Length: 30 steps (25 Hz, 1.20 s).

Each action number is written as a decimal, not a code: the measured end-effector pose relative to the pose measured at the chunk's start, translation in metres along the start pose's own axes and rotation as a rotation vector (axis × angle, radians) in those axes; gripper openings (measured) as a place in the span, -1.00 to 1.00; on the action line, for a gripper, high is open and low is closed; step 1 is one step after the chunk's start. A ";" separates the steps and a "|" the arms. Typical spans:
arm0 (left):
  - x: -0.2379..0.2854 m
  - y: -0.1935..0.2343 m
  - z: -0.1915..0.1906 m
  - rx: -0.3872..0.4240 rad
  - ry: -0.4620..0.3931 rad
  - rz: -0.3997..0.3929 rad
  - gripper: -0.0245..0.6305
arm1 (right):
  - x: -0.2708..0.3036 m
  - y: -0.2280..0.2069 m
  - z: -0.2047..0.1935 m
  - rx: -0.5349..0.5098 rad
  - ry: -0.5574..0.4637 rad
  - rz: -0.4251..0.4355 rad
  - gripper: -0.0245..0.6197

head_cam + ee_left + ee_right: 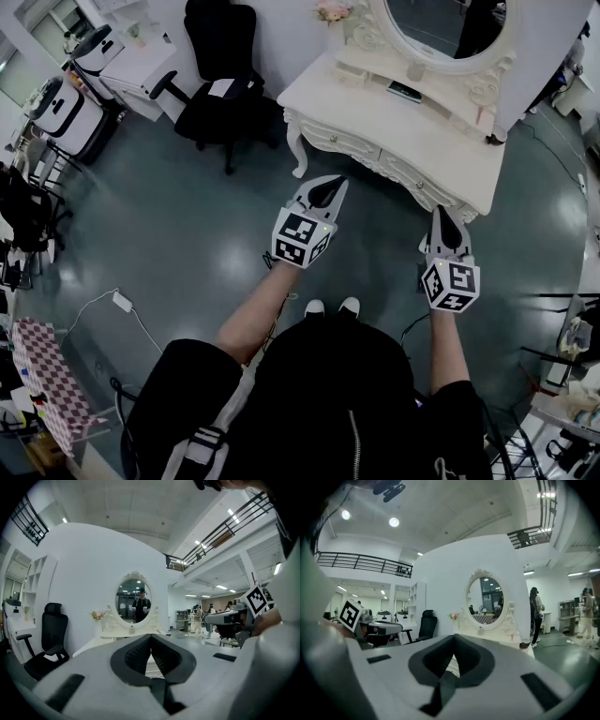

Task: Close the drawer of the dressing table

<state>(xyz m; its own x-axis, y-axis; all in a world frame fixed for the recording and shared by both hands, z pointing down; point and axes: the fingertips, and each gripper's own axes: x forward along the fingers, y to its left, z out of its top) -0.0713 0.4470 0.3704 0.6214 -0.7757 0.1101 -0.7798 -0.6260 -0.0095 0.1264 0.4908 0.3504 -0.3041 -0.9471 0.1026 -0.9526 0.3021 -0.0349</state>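
The white dressing table (375, 108) with its oval mirror (441, 28) stands ahead of me at the upper right. Its two drawer fronts (349, 142) with small knobs look flush with the table's front edge. My left gripper (329, 185) hovers just short of the table's front, jaws shut with nothing between them. My right gripper (441, 216) hangs near the table's right front corner, also shut and empty. In the left gripper view the gripper (151, 637) points level at the table (119, 633) and mirror (135, 603). The right gripper (453, 640) likewise faces the mirror (487, 599).
A black office chair (220, 75) stands left of the table, with a white desk (136, 61) and white carts (66, 108) beyond it. A cable with an adapter (122, 301) lies on the dark floor. Pink flowers (333, 11) sit on the tabletop.
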 end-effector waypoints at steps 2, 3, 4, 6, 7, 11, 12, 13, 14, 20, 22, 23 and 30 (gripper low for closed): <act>0.002 0.000 0.001 -0.002 -0.001 0.001 -0.91 | 0.001 -0.002 0.003 0.004 -0.015 0.000 -0.95; 0.003 0.000 0.001 -0.003 -0.002 0.001 -0.91 | 0.002 -0.003 0.003 0.000 -0.018 -0.001 -0.95; 0.005 0.000 0.001 -0.004 -0.001 0.002 -0.91 | 0.003 -0.004 0.003 -0.011 -0.016 -0.004 -0.93; 0.009 0.001 -0.001 -0.006 0.001 0.002 -0.91 | 0.007 -0.008 0.001 -0.032 -0.006 -0.014 -0.92; 0.011 0.001 -0.002 -0.007 0.002 0.001 -0.91 | 0.009 -0.010 -0.001 -0.033 -0.002 -0.015 -0.92; 0.022 -0.001 -0.001 0.001 0.001 0.004 -0.91 | 0.017 -0.017 0.001 -0.031 -0.011 0.002 -0.92; 0.025 -0.001 0.000 0.004 -0.002 0.007 -0.91 | 0.019 -0.019 0.001 -0.032 -0.015 0.008 -0.92; 0.028 -0.001 0.001 0.006 -0.004 0.011 -0.91 | 0.022 -0.021 0.000 -0.028 -0.017 0.015 -0.92; 0.030 -0.001 0.001 0.008 -0.005 0.016 -0.91 | 0.026 -0.022 -0.001 -0.022 -0.015 0.022 -0.92; 0.043 0.012 -0.003 0.005 0.001 0.045 -0.91 | 0.054 -0.021 -0.007 -0.019 0.003 0.066 -0.92; 0.051 0.022 -0.003 0.002 -0.001 0.050 -0.91 | 0.068 -0.022 -0.006 -0.021 0.002 0.074 -0.92; 0.056 0.027 -0.003 -0.001 -0.002 0.053 -0.91 | 0.076 -0.022 -0.005 -0.022 0.002 0.077 -0.92; 0.108 0.080 -0.002 -0.010 0.000 0.038 -0.91 | 0.145 -0.031 0.002 -0.025 0.021 0.067 -0.92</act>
<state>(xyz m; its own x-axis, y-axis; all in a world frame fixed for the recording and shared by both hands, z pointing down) -0.0666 0.3135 0.3830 0.5909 -0.7993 0.1095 -0.8038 -0.5948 -0.0037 0.1118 0.3438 0.3647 -0.3670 -0.9222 0.1216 -0.9298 0.3676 -0.0180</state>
